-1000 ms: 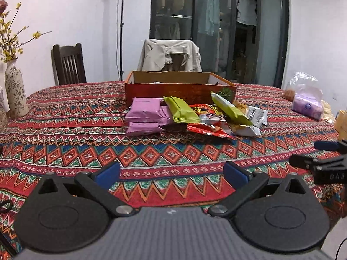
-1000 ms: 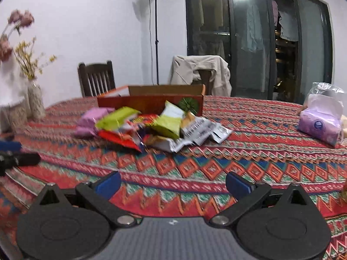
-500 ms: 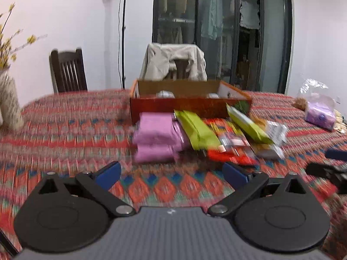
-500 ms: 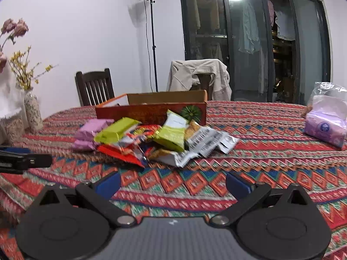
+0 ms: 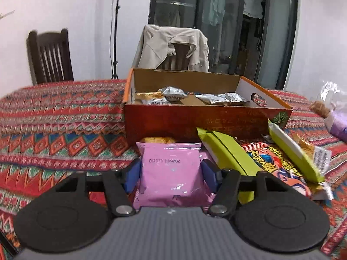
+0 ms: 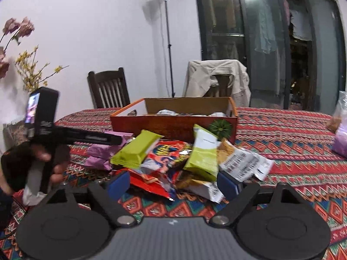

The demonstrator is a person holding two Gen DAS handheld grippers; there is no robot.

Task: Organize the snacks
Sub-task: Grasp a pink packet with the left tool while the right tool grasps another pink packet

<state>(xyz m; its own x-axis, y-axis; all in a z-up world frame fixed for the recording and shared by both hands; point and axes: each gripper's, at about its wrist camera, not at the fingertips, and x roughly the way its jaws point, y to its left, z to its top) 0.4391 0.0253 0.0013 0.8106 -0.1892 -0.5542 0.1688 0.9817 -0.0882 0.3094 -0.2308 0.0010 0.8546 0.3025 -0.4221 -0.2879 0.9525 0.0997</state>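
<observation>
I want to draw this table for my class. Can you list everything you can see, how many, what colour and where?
pink packets: at least two, pink, left of the pile; one between the left tool's pads
green packets: two, lime green, on top of the pile
red packets: at least two, red, middle of the pile
white packets: a few, white with print, right of the pile
box: one, orange-red, behind the pile, silver packets inside
tablecloth: one, red patterned
chairs: two, dark wood, one under a beige jacket
vase of flowers: one, far left
left tool: closing on a pink packet
right tool: open at the pile
</observation>
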